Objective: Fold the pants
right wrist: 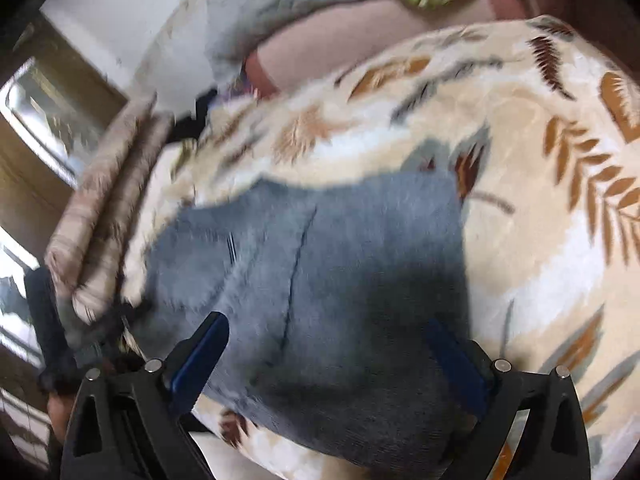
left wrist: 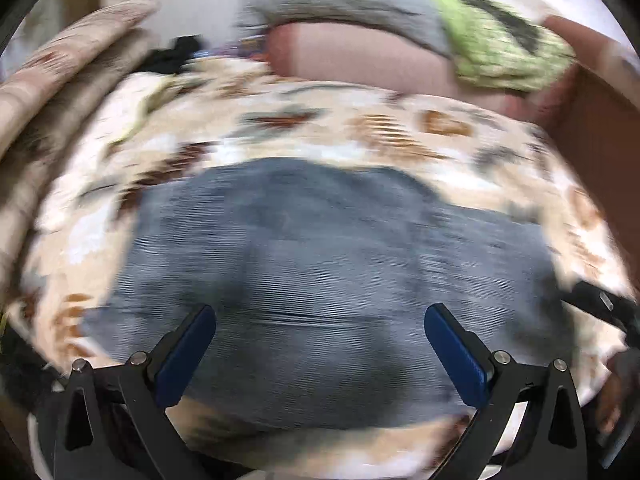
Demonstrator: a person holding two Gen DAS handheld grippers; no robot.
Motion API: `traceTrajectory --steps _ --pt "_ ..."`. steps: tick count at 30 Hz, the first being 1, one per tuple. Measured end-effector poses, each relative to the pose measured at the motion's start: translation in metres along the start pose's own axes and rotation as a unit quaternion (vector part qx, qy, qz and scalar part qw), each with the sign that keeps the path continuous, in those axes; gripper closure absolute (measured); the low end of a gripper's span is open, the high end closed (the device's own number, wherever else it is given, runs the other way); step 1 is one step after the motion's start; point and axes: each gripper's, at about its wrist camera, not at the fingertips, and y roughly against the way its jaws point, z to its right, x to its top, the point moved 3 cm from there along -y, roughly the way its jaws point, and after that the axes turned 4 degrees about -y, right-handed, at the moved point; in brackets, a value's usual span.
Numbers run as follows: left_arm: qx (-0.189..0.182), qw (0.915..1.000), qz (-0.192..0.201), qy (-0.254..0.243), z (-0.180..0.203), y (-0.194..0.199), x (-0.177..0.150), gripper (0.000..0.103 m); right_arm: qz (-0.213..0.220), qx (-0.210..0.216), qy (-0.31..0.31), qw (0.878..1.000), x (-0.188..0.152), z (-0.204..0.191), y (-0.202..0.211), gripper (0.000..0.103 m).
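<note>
The grey-blue pants (left wrist: pixel 312 248) lie as a folded, compact bundle on a leaf-patterned blanket (left wrist: pixel 320 128). My left gripper (left wrist: pixel 320 320) is open and empty, its blue pads spread wide just above the near part of the pants. The right wrist view shows the same pants (right wrist: pixel 320 280) with a seam running down the middle. My right gripper (right wrist: pixel 328 336) is open and empty over the near edge of the pants. The other gripper's black arm (left wrist: pixel 600 308) shows at the right edge of the left wrist view. Both views are motion-blurred.
The blanket (right wrist: pixel 540 240) covers a bed. A pink pillow (left wrist: pixel 360 56), a grey cloth (left wrist: pixel 340 0) and a green patterned cloth (left wrist: pixel 492 40) lie at the far side. A folded beige blanket (right wrist: pixel 108 216) lies at the left. A brown headboard (left wrist: pixel 600 140) stands at the right.
</note>
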Motion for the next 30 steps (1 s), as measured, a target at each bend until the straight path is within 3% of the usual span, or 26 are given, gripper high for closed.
traceTrajectory --steps 2,4,7,8,11,13,15,19,22,24,27,30 --pt "-0.025 0.999 0.006 -0.036 0.033 -0.001 -0.004 0.0 0.01 0.013 -0.021 1.0 0.009 0.003 0.007 0.003" --pt "-0.033 0.9962 -0.013 -0.08 0.059 -0.013 -0.011 0.0 0.021 0.017 -0.029 0.999 0.019 0.004 0.015 0.003" --pt "-0.004 0.9881 -0.09 -0.125 0.08 -0.046 -0.031 0.0 0.03 0.038 -0.032 0.998 0.044 -0.001 0.02 0.003" --pt "-0.01 0.9915 -0.07 -0.109 0.077 -0.044 -0.031 0.0 0.031 0.047 -0.034 0.998 0.052 -0.001 0.019 0.003" --pt "-0.023 0.9913 -0.087 -0.097 0.074 -0.042 -0.029 0.0 -0.009 0.064 -0.048 0.997 0.07 0.005 -0.011 0.003" --pt "-0.035 0.9917 -0.085 -0.09 0.07 -0.035 -0.026 0.0 -0.077 0.007 -0.065 0.995 0.068 0.026 -0.055 0.003" --pt "-0.047 0.9948 -0.061 -0.067 0.059 -0.021 -0.026 0.0 -0.056 0.008 -0.061 0.997 0.067 0.024 -0.055 0.003" --pt "-0.054 0.9976 -0.014 0.041 0.003 0.008 -0.028 0.0 -0.021 -0.012 -0.003 1.0 0.058 -0.004 -0.024 0.003" --pt "-0.058 0.98 0.016 0.19 -0.063 0.025 -0.041 0.0 0.006 -0.005 0.044 0.999 0.04 -0.018 0.0 0.003" --pt "-0.055 0.9536 0.02 0.296 -0.104 0.026 -0.055 0.0 0.012 0.0 0.047 0.999 0.029 -0.017 0.003 0.003" --pt "-0.08 0.9232 0.01 0.376 -0.136 0.014 -0.066 0.0 0.01 0.0 0.034 0.999 0.019 -0.013 -0.001 0.003" --pt "-0.09 0.9096 0.009 0.406 -0.144 0.002 -0.063 0.0 0.012 0.013 0.043 0.999 0.017 -0.022 0.005 0.003"
